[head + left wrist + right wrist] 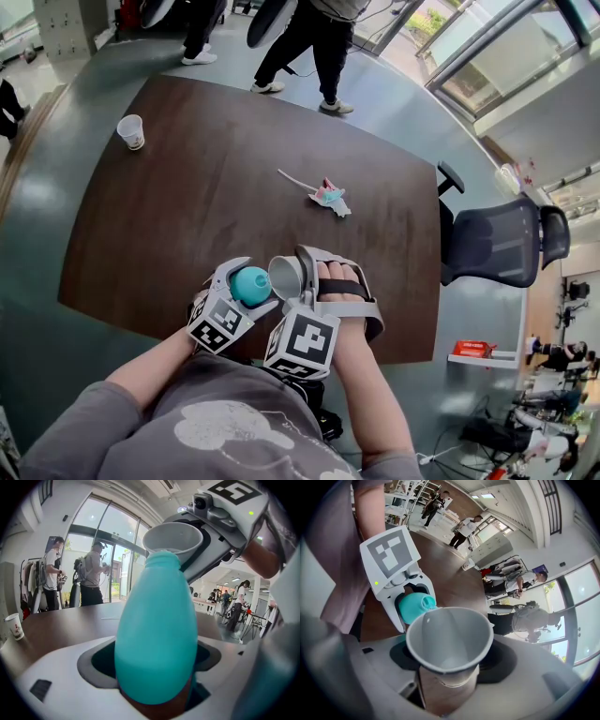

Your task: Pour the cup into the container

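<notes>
My left gripper (242, 282) is shut on a teal bottle-shaped container (250, 285), which fills the left gripper view (157, 634) and stands upright between the jaws. My right gripper (298, 281) is shut on a white paper cup (286, 277). The cup is tipped, with its rim right at the container's narrow mouth. From the left gripper view the cup (173, 538) hangs just over the neck. In the right gripper view I look into the cup (450, 639) and see no contents, and the container (415, 607) lies just beyond its rim. Both are held above the near edge of the brown table (216, 187).
A second paper cup (131, 131) stands at the table's far left corner. A crumpled wrapper (328, 197) lies mid-table. A black office chair (497, 244) stands at the table's right side. People stand beyond the far edge (309, 47).
</notes>
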`<move>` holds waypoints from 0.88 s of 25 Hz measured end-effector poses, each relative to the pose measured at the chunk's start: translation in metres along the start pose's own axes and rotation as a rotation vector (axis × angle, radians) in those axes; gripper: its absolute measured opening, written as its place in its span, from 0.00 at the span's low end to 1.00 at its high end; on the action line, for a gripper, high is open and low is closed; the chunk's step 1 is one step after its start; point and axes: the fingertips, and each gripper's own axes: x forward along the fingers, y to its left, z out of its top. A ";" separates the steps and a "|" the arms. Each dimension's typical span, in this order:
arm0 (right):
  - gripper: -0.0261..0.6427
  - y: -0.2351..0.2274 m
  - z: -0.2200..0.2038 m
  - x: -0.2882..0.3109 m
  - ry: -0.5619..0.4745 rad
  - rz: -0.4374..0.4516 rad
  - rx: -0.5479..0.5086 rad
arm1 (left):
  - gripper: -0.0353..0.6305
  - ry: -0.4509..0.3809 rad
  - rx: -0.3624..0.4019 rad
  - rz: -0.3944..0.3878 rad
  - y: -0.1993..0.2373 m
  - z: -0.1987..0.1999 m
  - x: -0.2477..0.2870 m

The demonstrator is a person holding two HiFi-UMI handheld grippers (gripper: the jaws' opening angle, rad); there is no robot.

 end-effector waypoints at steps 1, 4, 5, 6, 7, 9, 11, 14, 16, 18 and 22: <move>0.47 0.000 0.000 0.000 0.000 -0.001 0.000 | 0.70 0.000 0.000 0.000 0.000 0.000 0.000; 0.47 -0.002 0.000 0.000 0.002 -0.004 -0.001 | 0.70 0.000 0.001 -0.001 0.000 0.001 0.001; 0.47 -0.001 0.000 0.000 0.001 -0.003 -0.002 | 0.70 -0.001 0.001 0.001 0.001 0.002 0.001; 0.47 -0.001 0.000 0.001 -0.001 -0.003 -0.002 | 0.70 -0.002 0.001 0.004 0.001 0.002 0.001; 0.47 0.000 0.001 0.001 -0.004 -0.002 0.000 | 0.70 -0.002 0.000 0.006 0.002 0.001 0.001; 0.47 0.002 0.002 0.001 -0.014 0.003 0.009 | 0.70 -0.001 -0.004 0.005 0.002 -0.001 0.001; 0.47 0.003 0.004 0.000 -0.020 0.006 0.018 | 0.70 -0.007 -0.001 0.008 0.003 0.000 0.000; 0.47 0.002 0.006 -0.001 -0.030 0.001 0.041 | 0.70 -0.008 0.004 0.010 0.004 0.002 -0.002; 0.47 0.002 0.006 -0.002 -0.044 0.002 0.067 | 0.70 -0.007 0.005 0.013 0.004 0.001 -0.002; 0.47 0.003 0.007 -0.002 -0.056 0.008 0.093 | 0.70 -0.008 0.006 0.016 0.005 0.002 -0.003; 0.47 0.006 0.007 -0.004 -0.074 0.015 0.135 | 0.70 -0.012 0.008 0.021 0.004 0.004 -0.006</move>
